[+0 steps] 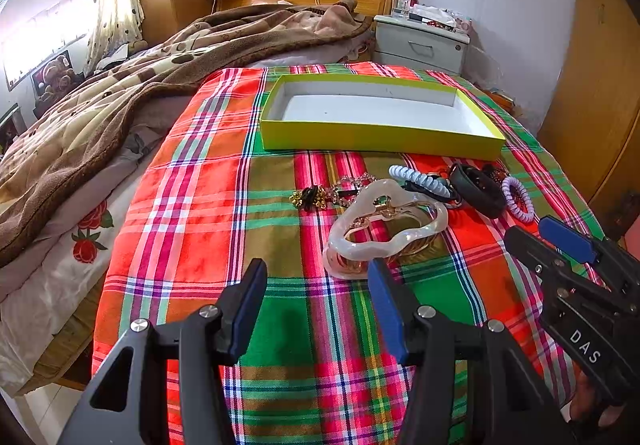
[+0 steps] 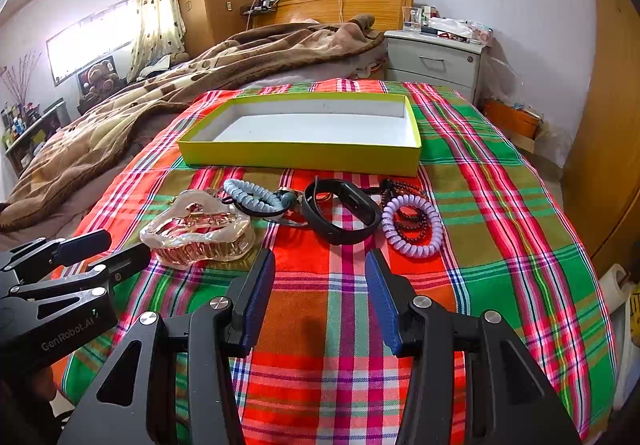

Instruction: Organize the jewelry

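Observation:
An empty yellow box (image 1: pixel 376 141) (image 2: pixel 300 157) with a white inside lies on the plaid cloth. In front of it lie a pearly hair claw (image 1: pixel 384 225) (image 2: pixel 196 229), a blue spiral hair tie (image 1: pixel 420 181) (image 2: pixel 252 197), a black wristband (image 1: pixel 478 189) (image 2: pixel 340 217), a lilac spiral hair tie (image 1: pixel 518 199) (image 2: pixel 412 225), dark beads (image 2: pixel 404 213) and a gold-and-black ornament (image 1: pixel 312 199). My left gripper (image 1: pixel 318 277) is open, just short of the claw. My right gripper (image 2: pixel 320 265) is open, just short of the wristband.
The plaid cloth (image 1: pixel 208 229) covers the foot of a bed. A brown blanket (image 1: pixel 120 101) lies heaped to the left. A grey nightstand (image 2: pixel 436 61) with small items stands behind, and a wooden wardrobe (image 2: pixel 612 125) is on the right.

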`<act>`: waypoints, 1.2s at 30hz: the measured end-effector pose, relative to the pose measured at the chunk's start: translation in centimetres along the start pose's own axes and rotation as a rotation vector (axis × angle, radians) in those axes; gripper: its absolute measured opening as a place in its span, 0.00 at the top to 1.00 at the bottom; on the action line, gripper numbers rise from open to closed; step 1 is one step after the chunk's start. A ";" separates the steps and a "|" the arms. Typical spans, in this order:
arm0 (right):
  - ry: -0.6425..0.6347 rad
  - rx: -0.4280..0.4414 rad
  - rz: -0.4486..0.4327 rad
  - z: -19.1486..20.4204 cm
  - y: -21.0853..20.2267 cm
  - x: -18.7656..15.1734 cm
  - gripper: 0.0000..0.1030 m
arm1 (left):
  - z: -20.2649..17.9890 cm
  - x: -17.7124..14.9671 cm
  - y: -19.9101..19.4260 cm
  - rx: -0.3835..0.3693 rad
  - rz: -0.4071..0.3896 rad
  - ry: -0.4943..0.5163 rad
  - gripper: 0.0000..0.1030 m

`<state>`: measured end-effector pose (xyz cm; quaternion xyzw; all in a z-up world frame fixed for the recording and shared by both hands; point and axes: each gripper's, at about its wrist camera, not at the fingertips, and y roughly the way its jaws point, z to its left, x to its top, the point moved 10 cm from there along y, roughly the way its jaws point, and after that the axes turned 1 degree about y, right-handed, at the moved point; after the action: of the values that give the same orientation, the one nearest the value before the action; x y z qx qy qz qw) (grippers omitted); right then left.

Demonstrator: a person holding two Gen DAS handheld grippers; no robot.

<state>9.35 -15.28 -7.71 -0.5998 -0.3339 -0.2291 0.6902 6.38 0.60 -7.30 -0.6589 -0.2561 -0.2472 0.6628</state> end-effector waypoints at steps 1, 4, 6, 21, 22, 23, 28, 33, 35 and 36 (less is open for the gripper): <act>0.000 0.000 0.000 0.0 0.0 0.0 0.54 | 0.0 0.0 0.0 0.000 0.000 0.000 0.47; 0.000 0.000 0.000 0.0 0.0 0.0 0.54 | 0.0 0.0 0.0 0.000 0.001 0.001 0.47; 0.000 0.000 0.000 0.1 0.0 0.0 0.54 | 0.0 0.0 0.0 -0.001 0.001 0.001 0.47; -0.004 0.001 -0.019 -0.3 0.0 0.8 0.54 | -0.1 0.5 0.2 -0.026 0.002 0.006 0.47; -0.005 0.003 -0.018 -0.3 0.1 0.9 0.54 | -0.2 0.6 0.3 -0.034 0.002 0.007 0.47; -0.003 0.006 -0.018 -0.5 0.1 1.0 0.54 | -0.2 0.6 0.3 -0.042 0.004 0.011 0.47; 0.008 0.017 -0.031 -1.3 0.3 1.8 0.54 | -0.2 1.2 0.5 -0.149 0.009 -0.009 0.47; 0.025 0.069 -0.036 -1.6 0.8 2.6 0.54 | -1.4 1.9 0.6 -0.260 0.017 0.058 0.47; 0.015 0.083 -0.032 -1.7 1.1 2.9 0.54 | -2.2 2.2 0.4 -0.310 0.020 0.095 0.47; 0.012 0.097 -0.024 -1.7 1.4 3.1 0.54 | -2.6 2.3 0.5 -0.333 0.022 0.113 0.47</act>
<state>12.77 -16.48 -6.49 -0.5602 -0.3476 -0.2242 0.7177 8.46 -1.94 -6.10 -0.7473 -0.1665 -0.3155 0.5606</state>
